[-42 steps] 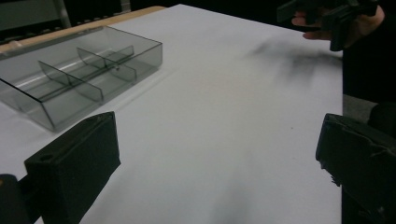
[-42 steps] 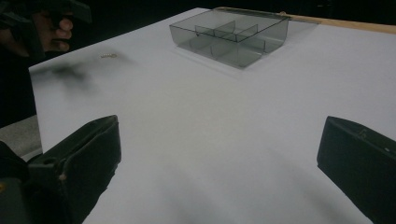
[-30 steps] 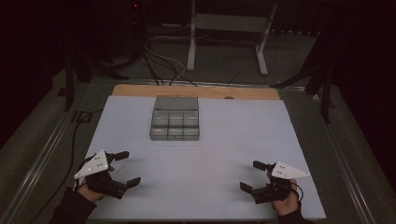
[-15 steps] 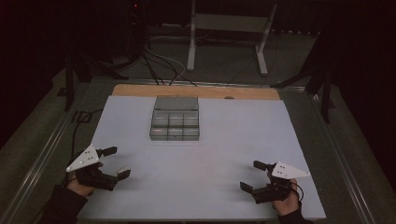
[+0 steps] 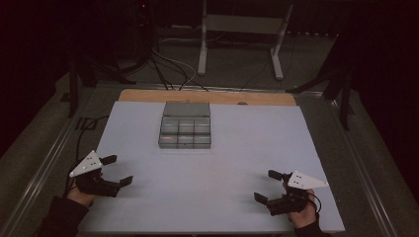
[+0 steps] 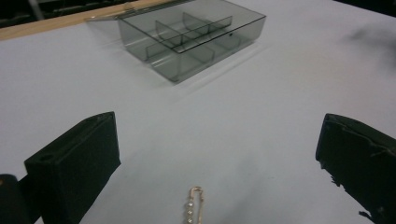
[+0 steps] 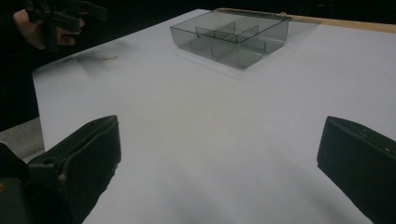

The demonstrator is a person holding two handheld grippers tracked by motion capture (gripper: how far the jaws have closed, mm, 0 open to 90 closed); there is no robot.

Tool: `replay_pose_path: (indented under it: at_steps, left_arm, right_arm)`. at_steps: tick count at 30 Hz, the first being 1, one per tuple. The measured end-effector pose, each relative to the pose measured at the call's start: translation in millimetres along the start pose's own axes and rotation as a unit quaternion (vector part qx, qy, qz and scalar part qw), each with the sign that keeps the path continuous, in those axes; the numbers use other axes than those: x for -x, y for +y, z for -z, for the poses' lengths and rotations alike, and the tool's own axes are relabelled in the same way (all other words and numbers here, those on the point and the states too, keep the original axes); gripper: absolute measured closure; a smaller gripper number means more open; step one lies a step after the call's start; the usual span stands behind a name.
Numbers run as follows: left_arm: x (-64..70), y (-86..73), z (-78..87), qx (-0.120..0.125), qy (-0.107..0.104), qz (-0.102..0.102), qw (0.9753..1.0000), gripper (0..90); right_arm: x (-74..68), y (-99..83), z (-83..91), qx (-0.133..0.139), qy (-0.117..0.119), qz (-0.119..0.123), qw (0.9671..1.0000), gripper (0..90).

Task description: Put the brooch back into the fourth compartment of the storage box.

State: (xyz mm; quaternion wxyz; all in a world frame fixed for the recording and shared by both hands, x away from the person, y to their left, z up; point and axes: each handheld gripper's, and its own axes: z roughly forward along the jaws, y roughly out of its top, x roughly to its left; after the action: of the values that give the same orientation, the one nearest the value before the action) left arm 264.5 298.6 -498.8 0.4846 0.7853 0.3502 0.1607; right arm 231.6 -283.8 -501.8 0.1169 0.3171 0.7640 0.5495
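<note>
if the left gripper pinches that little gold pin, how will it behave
The pin looks thin and lies flat on the table, so it is probably light and hard to get under. The left gripper stands wide open with broad jaws, so the pin may slip or skid away.

Gold pin (image 6: 194, 207) flat before open divided box (image 6: 187, 39)

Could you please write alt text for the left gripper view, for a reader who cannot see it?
A small gold pin lies on the white table between the left gripper's wide-open black jaws. Farther off stands an open, smoky-clear compartment box.
</note>
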Motion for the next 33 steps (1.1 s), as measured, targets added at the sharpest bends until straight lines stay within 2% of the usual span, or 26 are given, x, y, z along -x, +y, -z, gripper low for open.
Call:
replay_pose_path:
  at_steps: [5,9,12,20,26,29,33]
  left_arm:
    - [-1.4,-3.9,-4.6,-0.022,0.007,0.007,0.9997,1.4]
    - [-2.3,-6.4,-7.6,-0.03,0.011,0.016,0.9994,1.4]
    - [-2.7,-7.4,-8.9,-0.04,0.014,0.012,0.999,1.4]
    - [-4.0,-10.7,-12.3,-0.06,0.022,0.019,0.9978,1.4]
    - [-4.7,-12.7,-14.8,-0.085,0.018,0.024,0.9959,1.4]
    - [-4.4,-13.8,-16.6,-0.099,0.02,0.021,0.9947,1.4]
    - [-5.0,-14.7,-16.8,-0.107,0.013,0.02,0.9939,3.9]
  right_arm:
    - [0.0,-0.1,-0.3,-0.001,0.0,0.0,1.0,0.0]
    - [0.5,0.0,0.1,0.0,-0.001,0.0,1.0,0.0]
    - [0.4,-0.1,0.3,0.0,-0.001,-0.002,1.0,0.0]
    - [0.5,0.2,0.9,0.0,-0.001,-0.001,1.0,0.0]
    - [0.5,0.3,1.1,0.0,-0.001,-0.001,1.0,0.0]
    - [0.6,0.2,1.1,-0.001,-0.001,-0.001,1.0,0.0]
    - [0.6,0.3,1.2,0.001,-0.001,-0.002,1.0,0.0]
